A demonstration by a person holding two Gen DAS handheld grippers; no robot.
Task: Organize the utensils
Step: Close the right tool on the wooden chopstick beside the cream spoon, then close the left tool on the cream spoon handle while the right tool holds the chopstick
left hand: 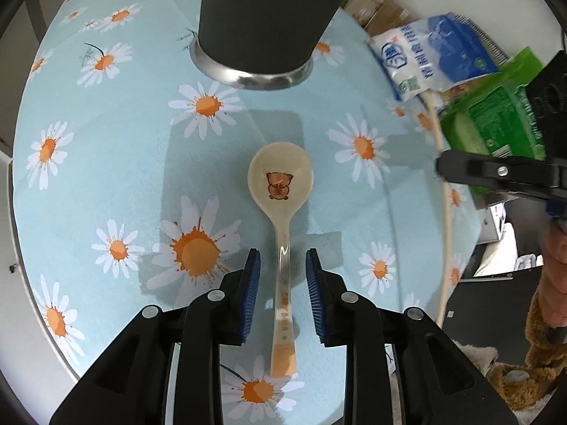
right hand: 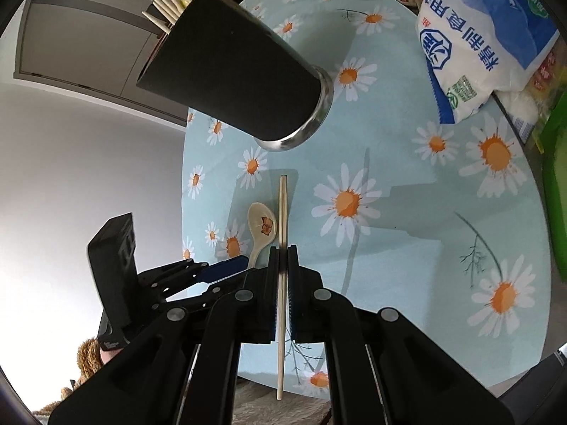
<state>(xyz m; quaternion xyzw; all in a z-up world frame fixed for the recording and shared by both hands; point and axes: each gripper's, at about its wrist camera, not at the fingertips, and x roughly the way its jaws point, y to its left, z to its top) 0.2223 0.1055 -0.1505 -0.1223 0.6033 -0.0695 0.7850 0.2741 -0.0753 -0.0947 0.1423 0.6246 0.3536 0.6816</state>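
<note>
Spoon (left hand: 280, 184) first: a cream one with a little bear printed in its bowl, lying flat on the daisy tablecloth (left hand: 117, 163), bowl end toward the black holder (left hand: 262, 17) and handle running back away from it. Left gripper (left hand: 283, 269) hangs right over that handle, its blue pads (left hand: 250, 283) standing a little apart on either side with cloth showing between pad and handle, so nothing is clamped; the spoon rests on the cloth by its own weight. Beyond the spoon's bowl stands the holder, a dark tapered cup on a shiny metal base, and from the other camera pale utensil handles (right hand: 166, 3) can be seen poking out of its top.

To the spoon's right, the right gripper (right hand: 283, 265) has its fingers pinched tight on a single pale chopstick (right hand: 282, 212), which runs straight through the pads and sticks out both ways, its far tip pointing toward the holder's base. Whether the stick clears the cloth I cannot say for sure.

Farther from the spoon, past the right gripper, a blue-and-white bag (right hand: 482, 46) leans on the cloth near the table's edge, with green packaging (left hand: 496, 120) just beside it. A bare hand and a furry brown sleeve (left hand: 538, 361) show at the edge behind the right gripper
</note>
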